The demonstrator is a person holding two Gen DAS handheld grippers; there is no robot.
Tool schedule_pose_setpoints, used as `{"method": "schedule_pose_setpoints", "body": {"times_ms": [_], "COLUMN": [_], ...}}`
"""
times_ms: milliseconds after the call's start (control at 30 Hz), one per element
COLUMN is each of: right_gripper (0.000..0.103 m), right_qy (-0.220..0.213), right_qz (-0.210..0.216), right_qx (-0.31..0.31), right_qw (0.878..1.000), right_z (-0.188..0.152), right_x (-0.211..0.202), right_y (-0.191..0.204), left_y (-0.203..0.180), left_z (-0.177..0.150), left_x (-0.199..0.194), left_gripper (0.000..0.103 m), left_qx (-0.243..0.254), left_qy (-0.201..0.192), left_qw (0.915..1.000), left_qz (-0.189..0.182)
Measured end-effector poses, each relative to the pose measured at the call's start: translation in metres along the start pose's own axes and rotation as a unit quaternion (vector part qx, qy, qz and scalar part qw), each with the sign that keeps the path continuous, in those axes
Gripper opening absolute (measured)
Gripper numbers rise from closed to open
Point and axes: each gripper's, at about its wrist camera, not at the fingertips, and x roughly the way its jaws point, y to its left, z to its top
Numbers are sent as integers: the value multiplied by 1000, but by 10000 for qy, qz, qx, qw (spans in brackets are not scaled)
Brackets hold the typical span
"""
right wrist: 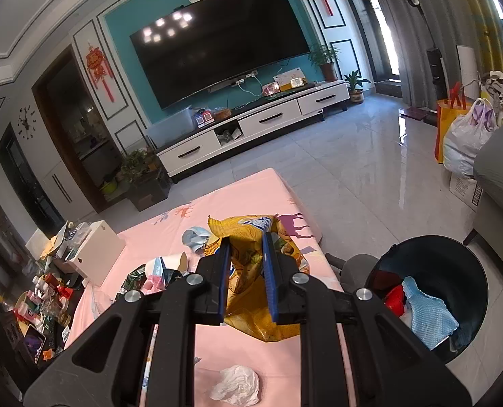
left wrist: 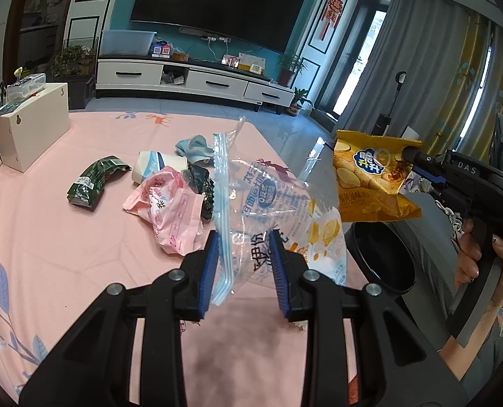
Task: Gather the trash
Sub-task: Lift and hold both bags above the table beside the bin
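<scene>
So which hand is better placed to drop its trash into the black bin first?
Probably the right gripper: its yellow chip bag hangs near the black bin. The left gripper holds its clear bag over the table.

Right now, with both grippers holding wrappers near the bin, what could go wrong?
The clear zip bag hangs loosely between the left gripper pads and may slip out. The yellow chip bag in the right gripper is not yet over the black bin, so releasing now would probably miss.
</scene>
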Motion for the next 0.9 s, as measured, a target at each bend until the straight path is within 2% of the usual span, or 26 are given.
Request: {"method": "schedule_pose_setpoints", "body": {"times_ms": [900], "right_gripper": [19], "right_qy": [-59], "right_qz": [-150], "right_qx": [212], "right_qw": [9996], "right_z": [-1], "right_x": [-4], "right_y": [-13], "left_y": [-8], "left_z": [-3], "left_x": [3], "left_gripper": [30], "left_qx": [75], "left_qy": [45], "left_qw": [9999], "left_qz": [-51]}}
